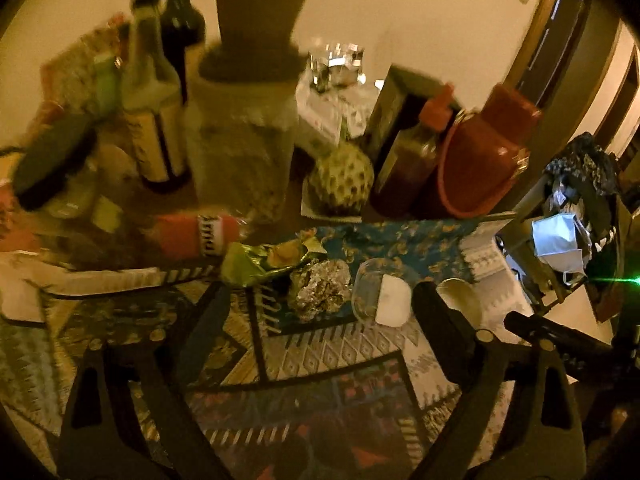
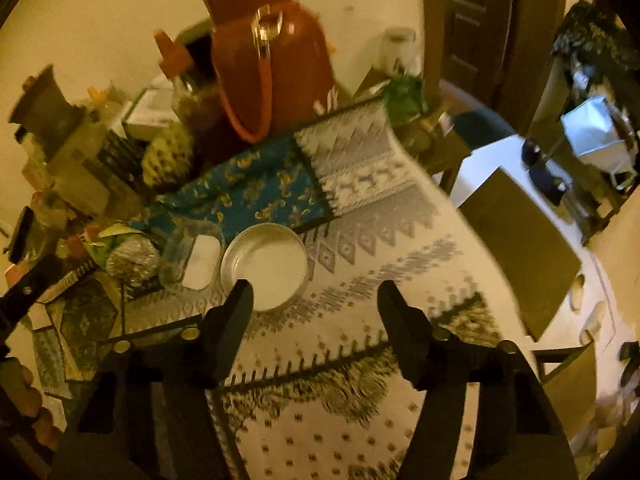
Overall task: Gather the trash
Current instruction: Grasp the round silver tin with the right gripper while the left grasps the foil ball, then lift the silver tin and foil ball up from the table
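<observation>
A crumpled foil ball (image 1: 320,290) lies on the patterned tablecloth (image 1: 320,360), with a crumpled green-gold snack wrapper (image 1: 272,262) just behind it. My left gripper (image 1: 322,304) is open, its fingers either side of the foil ball and a little short of it. A clear glass (image 1: 372,292) with a white label lies on its side to the right. In the right wrist view the foil ball (image 2: 132,260), the wrapper (image 2: 112,236) and the glass (image 2: 192,256) sit left of a round white bowl (image 2: 266,266). My right gripper (image 2: 316,292) is open and empty, its left finger over the bowl's rim.
The back of the table is crowded: bottles (image 1: 156,120), a large jar (image 1: 244,152), a custard apple (image 1: 344,180), a sauce bottle (image 1: 416,156), a red thermos (image 1: 488,152). The table's edge (image 2: 472,240) drops to the floor at right. A chair holds a face mask (image 1: 560,244).
</observation>
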### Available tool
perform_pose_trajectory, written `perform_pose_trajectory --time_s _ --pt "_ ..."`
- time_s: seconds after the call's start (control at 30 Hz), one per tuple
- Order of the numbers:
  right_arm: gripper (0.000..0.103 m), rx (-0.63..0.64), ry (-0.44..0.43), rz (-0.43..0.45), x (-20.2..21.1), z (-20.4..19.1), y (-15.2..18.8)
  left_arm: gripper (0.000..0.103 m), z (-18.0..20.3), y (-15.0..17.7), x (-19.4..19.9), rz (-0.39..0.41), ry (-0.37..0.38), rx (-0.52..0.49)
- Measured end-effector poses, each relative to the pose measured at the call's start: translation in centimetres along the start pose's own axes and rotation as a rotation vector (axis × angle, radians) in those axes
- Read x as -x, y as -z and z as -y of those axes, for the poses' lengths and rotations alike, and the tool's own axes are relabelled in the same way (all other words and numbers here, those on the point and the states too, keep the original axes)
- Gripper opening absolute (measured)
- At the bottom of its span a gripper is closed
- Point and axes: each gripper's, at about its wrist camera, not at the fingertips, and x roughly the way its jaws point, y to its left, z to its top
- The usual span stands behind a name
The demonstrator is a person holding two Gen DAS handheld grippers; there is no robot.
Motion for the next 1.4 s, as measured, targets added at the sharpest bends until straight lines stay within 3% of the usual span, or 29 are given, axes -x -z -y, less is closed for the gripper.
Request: perform_pose_trajectory --time_s 0.13,0.43,0.5,0.53,0.63,1.03,1.4 --pt "0.039 -0.007 -0.008 -0.035 -2.6 -0.1 -0.4 0.081 -0.8 -0.1 -4.1 -0.079 0.038 0.055" --pt "0.016 0.026 0.019 -0.056 -4.7 -1.1 -0.3 0.070 -1.5 -0.4 -7.9 -0.134 0.077 0.119" --pt "0.009 0.040 0.051 -0.050 -5.2 -1.3 -0.1 0.063 -1.3 -0.5 -8.4 -0.140 0.064 0.111" --pt "0.008 0.050 0.069 -0.038 -5.2 -1.6 -0.1 0.053 -1.2 -0.4 -8.7 -0.143 0.061 0.107" --pt "0.004 0.054 0.094 -0.028 -5.1 -1.8 0.1 0.049 -0.8 -0.4 -8.9 -0.149 0.055 0.088" --pt "0.003 0.060 0.033 0.031 -0.3 -1.4 0.1 0.049 1.8 -0.1 -2.2 -0.076 0.021 -0.013" --pt "0.003 0.137 -0.042 0.204 10.4 1.0 0.7 0.049 7.1 1.7 9.4 0.095 -0.019 -0.011"
